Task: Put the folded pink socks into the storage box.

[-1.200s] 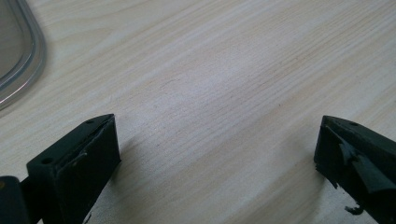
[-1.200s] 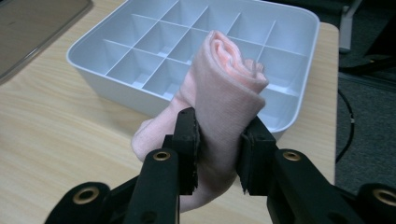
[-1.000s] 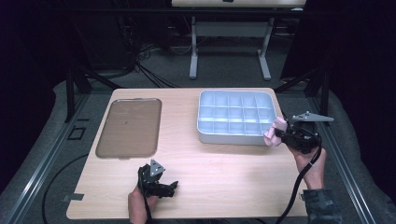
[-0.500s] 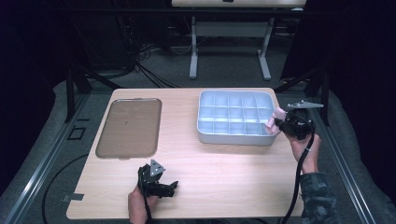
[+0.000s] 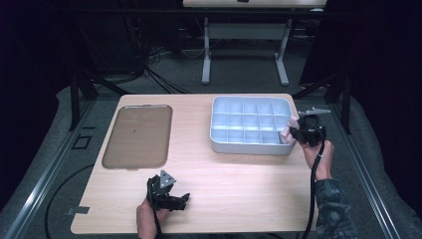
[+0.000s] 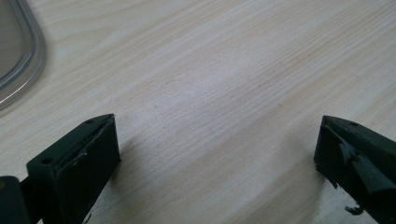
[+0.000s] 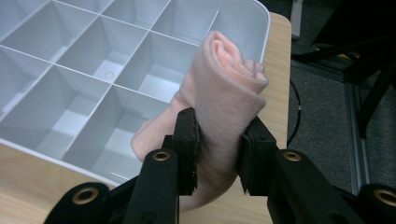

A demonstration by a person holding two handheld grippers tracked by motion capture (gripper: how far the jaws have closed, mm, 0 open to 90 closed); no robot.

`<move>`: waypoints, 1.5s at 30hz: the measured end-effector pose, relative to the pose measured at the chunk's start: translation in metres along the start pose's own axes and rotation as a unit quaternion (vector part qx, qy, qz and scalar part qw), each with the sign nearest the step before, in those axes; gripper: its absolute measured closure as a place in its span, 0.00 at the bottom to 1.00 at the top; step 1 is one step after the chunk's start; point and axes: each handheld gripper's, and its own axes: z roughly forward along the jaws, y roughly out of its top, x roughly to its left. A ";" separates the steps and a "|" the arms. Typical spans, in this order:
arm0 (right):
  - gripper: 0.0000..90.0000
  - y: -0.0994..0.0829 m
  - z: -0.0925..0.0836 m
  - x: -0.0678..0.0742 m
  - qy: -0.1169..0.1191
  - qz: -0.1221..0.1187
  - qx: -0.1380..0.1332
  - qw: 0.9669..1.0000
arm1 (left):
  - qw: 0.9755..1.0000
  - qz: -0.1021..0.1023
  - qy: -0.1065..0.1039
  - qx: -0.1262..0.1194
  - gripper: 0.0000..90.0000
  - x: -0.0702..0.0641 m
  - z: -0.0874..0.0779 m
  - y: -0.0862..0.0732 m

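My right gripper is shut on a rolled pink cloth, which it holds over the right-hand edge of a white compartment box. The roll's loose end hangs toward the near right compartments. Near the table's front edge, my left gripper lies low over bare wood, jaws wide open and nothing between them.
A flat grey-brown tray lies on the left half of the wooden table. The box's compartments look empty. A table frame and cables stand on the floor beyond the far edge.
My right gripper has carried the pink cloth away from me and slightly down, along the box's right side toward its rim. The left gripper has stayed where it was.
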 end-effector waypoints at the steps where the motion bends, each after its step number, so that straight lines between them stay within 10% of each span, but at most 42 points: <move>1: 0.79 0.000 0.002 0.000 0.000 -0.003 0.003 1.000 | 1.000 0.000 0.000 0.000 0.00 0.000 0.000 0.000; 45: 0.74 -0.002 0.043 0.017 -0.049 -0.064 0.064 0.995 | 1.000 0.002 0.001 0.000 0.00 0.000 0.000 0.000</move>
